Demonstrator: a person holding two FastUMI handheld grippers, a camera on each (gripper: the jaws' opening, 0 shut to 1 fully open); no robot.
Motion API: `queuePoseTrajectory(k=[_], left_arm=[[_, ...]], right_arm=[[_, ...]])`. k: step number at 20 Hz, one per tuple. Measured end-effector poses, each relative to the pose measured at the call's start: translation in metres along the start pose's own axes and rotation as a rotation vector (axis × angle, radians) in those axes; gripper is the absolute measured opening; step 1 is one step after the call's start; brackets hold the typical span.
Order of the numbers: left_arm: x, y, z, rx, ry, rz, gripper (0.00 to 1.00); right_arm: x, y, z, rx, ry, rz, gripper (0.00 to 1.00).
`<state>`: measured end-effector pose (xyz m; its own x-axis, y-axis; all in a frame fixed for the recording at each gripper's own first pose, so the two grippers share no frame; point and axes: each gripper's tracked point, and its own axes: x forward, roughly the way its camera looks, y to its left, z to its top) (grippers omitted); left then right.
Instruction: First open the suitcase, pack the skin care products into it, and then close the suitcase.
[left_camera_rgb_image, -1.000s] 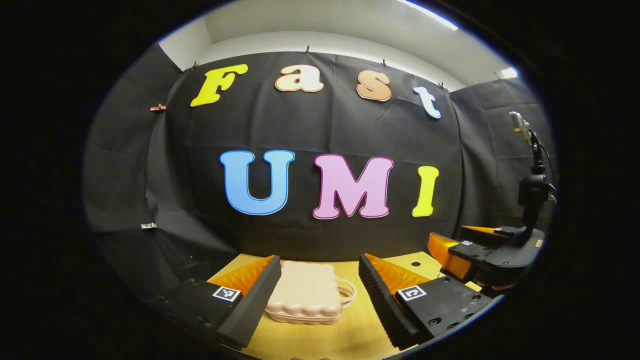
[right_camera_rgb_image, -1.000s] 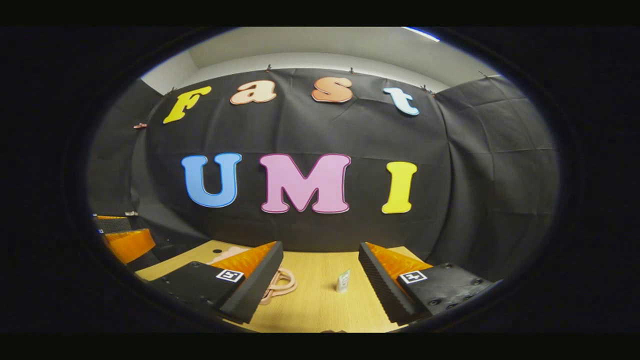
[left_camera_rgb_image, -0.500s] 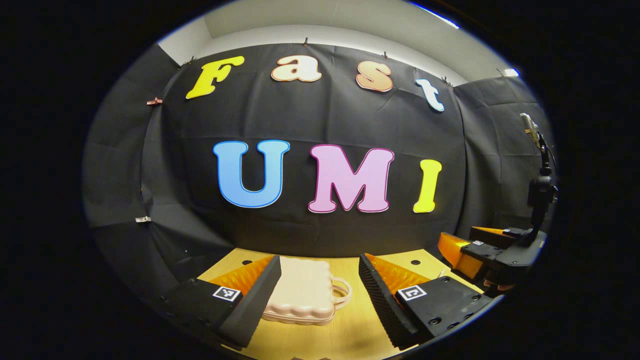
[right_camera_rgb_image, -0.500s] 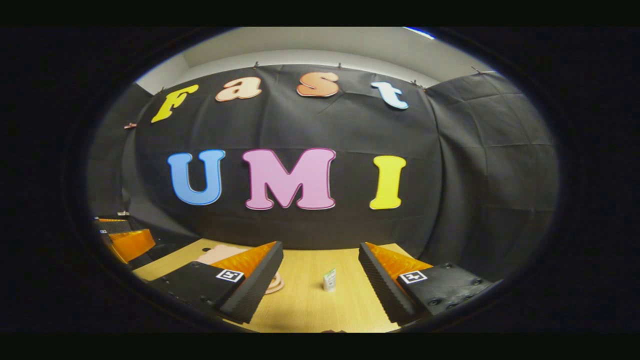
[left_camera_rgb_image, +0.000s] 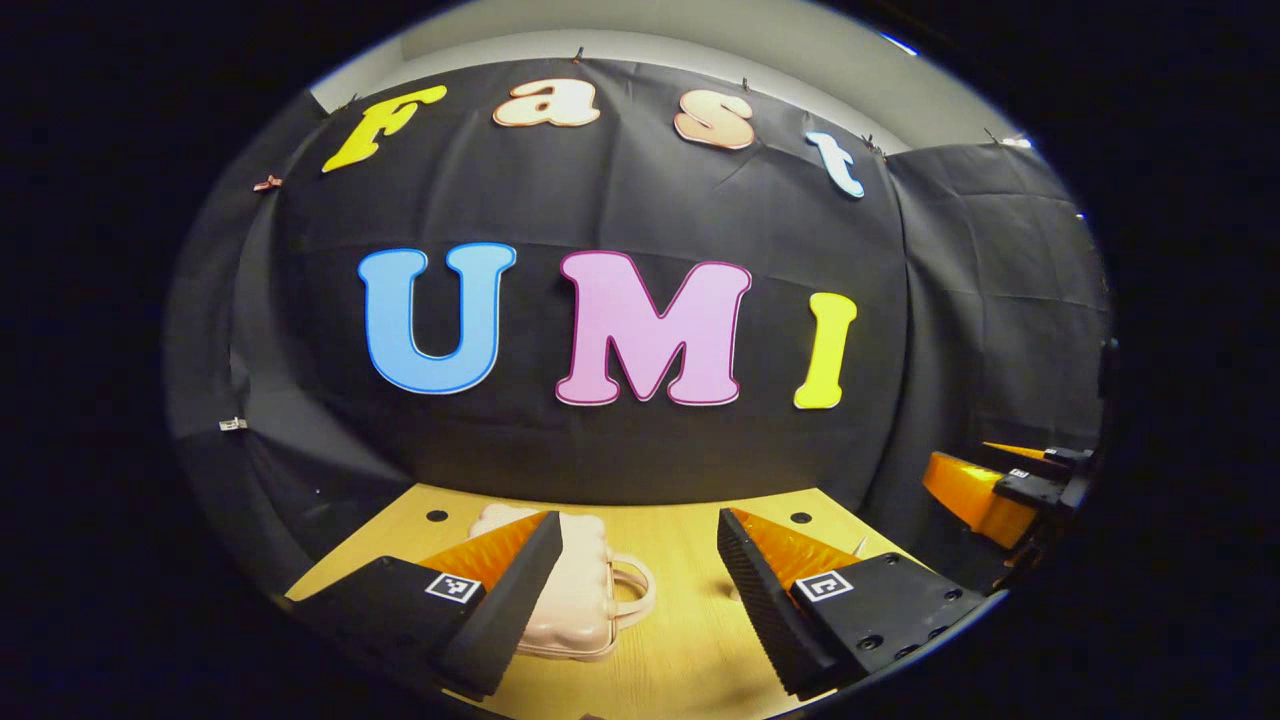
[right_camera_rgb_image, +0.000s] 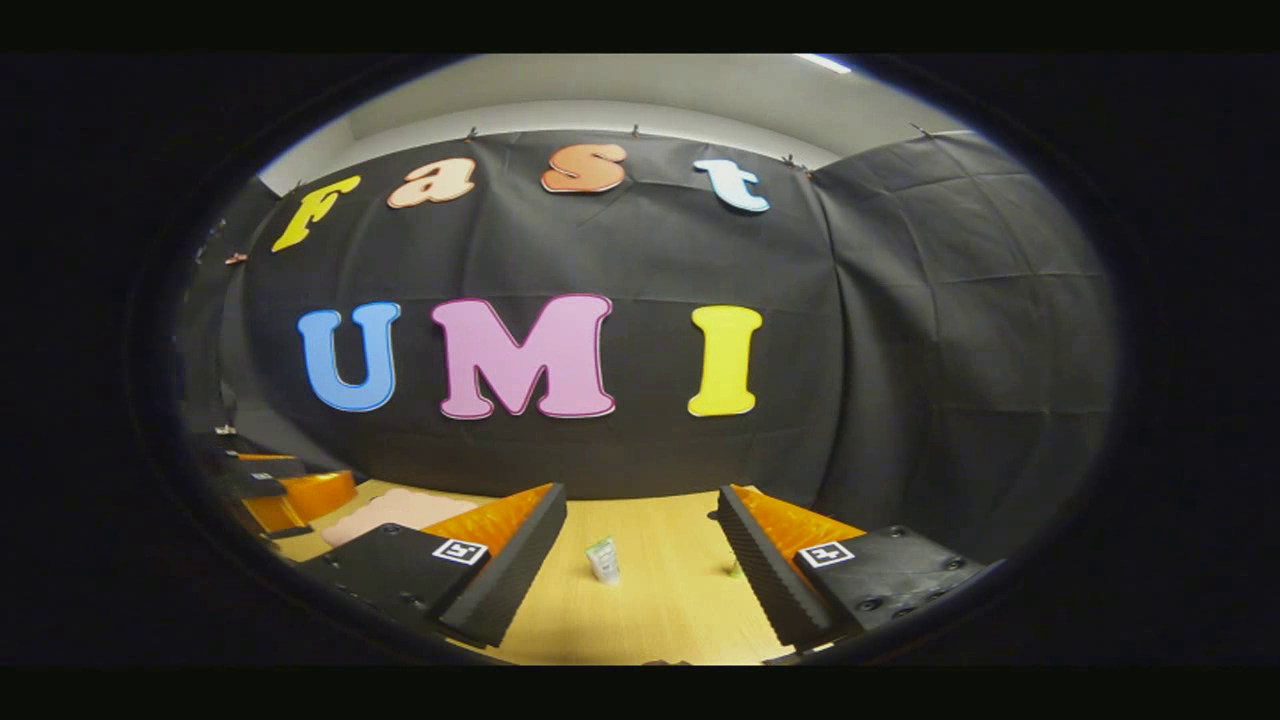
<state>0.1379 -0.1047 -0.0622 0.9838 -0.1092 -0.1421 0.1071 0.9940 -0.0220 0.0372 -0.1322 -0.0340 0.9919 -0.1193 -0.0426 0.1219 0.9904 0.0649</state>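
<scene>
suitcase (left_camera_rgb_image: 580, 590) lies closed on the counter (left_camera_rgb_image: 690, 640), partly behind your left gripper (left_camera_rgb_image: 640, 575). skincare tube (right_camera_rgb_image: 603, 559) stands between your right gripper (right_camera_rgb_image: 642, 550) jaws. both jaws wide, holding nothing.

Light wood-grain table (left_camera_rgb_image: 690, 640), running back to the black cloth wall. Two small dark round holes near far edge, at about 11 o'clock (left_camera_rgb_image: 436, 516) and 1 o'clock (left_camera_rgb_image: 800, 518) from table centre in left gripper view.

Pale pink ribbed suitcase (left_camera_rgb_image: 580, 600) lying flat on the top, lid shut, at about 10 o'clock of table centre in left gripper view; looped handle (left_camera_rgb_image: 632, 590) pointing toward 3 o'clock, resting on the wood.

In right gripper view, same suitcase (right_camera_rgb_image: 385, 510) at 9 o'clock, well apart from a small skin care tube (right_camera_rgb_image: 603, 559) standing near table centre. A tiny green item (right_camera_rgb_image: 735, 569) at 3 o'clock of the tube, too small to identify.
</scene>
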Motion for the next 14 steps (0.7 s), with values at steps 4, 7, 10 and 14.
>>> queuePoseTrajectory(k=[4,7,10,14], left_arm=[[0.076,-0.016,-0.048,-0.009,0.119,0.004,0.98],[0.128,-0.029,-0.09,0.017,0.2,-0.005,0.98],[0.174,-0.025,-0.137,0.025,0.311,0.019,0.99],[0.214,-0.018,-0.199,0.005,0.468,0.051,0.96]], right_arm=[[0.018,-0.027,-0.02,-0.031,0.03,0.02,0.96],[0.04,-0.039,-0.041,-0.02,0.076,0.045,0.96],[0.062,-0.037,-0.063,0.032,0.127,0.065,0.97],[0.083,-0.042,-0.095,-0.013,0.172,0.108,0.97]])
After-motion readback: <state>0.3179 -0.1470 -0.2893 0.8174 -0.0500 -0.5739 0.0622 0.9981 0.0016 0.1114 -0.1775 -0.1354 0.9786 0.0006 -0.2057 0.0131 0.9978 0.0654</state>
